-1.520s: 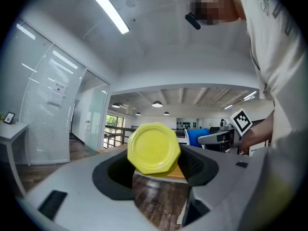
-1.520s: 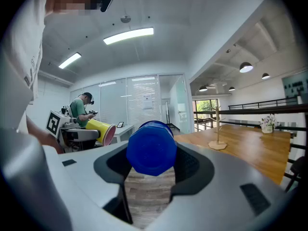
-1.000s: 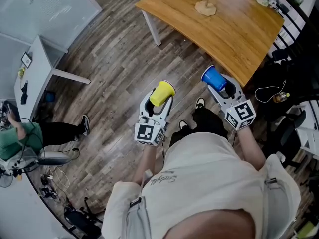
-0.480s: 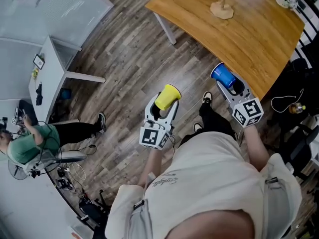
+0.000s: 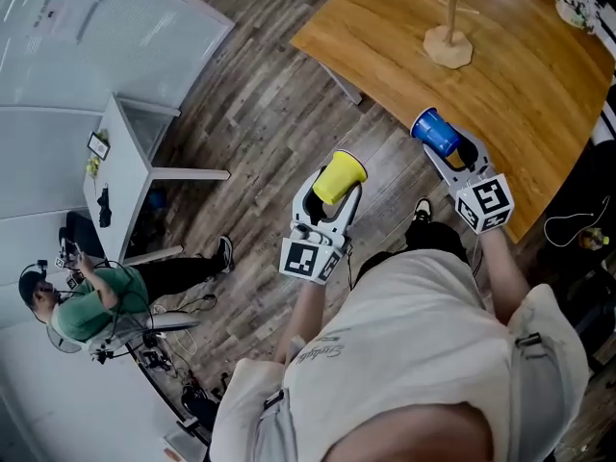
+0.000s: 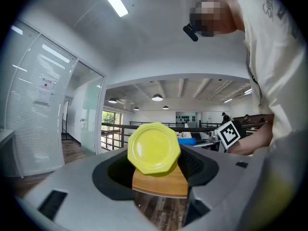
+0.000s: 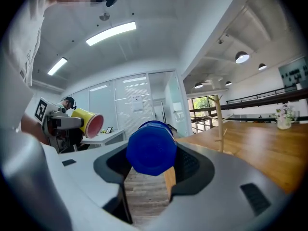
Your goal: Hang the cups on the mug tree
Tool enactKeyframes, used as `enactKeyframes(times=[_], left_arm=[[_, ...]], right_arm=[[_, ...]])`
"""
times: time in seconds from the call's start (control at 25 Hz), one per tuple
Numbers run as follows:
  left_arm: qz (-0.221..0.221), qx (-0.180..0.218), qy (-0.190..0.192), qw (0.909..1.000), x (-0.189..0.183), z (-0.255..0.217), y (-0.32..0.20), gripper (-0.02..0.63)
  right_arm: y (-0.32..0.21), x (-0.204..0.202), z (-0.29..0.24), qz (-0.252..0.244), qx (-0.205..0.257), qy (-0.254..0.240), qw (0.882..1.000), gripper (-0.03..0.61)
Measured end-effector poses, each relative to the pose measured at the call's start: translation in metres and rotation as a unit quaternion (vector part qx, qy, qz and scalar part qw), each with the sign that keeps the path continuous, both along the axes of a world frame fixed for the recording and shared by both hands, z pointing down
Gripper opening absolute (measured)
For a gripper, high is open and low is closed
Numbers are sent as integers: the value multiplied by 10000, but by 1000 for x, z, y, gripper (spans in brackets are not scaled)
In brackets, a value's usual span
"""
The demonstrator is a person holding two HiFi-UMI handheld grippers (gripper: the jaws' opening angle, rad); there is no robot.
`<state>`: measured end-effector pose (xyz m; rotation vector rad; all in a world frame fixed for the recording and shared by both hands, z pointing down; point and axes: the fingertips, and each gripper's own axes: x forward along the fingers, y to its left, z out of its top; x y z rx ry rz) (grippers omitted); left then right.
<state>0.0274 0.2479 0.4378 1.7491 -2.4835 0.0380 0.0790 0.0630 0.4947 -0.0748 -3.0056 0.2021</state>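
Yellow cup (image 5: 342, 172) clamped in left hand-held gripper (image 5: 331, 193), blue cup (image 5: 434, 131) clamped in right hand-held gripper (image 5: 452, 149), both jaws spread wide

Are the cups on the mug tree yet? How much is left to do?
Done: nothing is hung yet. No cup shows on the mug tree, which stands on the table. In hand: the left tongs grip the yellow cup and the right tongs grip the blue cup, both near the table's edge. Left: hang both cups on the tree.
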Motion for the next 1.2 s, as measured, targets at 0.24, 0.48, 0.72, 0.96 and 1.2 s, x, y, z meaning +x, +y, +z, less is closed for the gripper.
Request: enactKeyframes(times=[0.24, 0.48, 0.72, 0.96, 1.2], left_arm=[[225, -40, 312, 9993, -22, 7, -32, 276], [740, -106, 401, 9964, -49, 20, -65, 276], [1453, 15, 148, 9893, -99, 17, -96, 277], [2002, 116, -24, 9797, -170, 2, -109, 276], [2698, 173, -49, 9628, -208, 2, -130, 276]], right_arm=[[-15, -33, 9, 41, 25, 164, 9999, 229], [-34, -47, 27, 300, 259, 543, 9977, 229], [-54, -75, 25, 909, 287, 743, 9927, 230], [-60, -106, 14, 1764, -190, 719, 9815, 230], [-76, -115, 1, 2559, 137, 803, 9633, 230]])
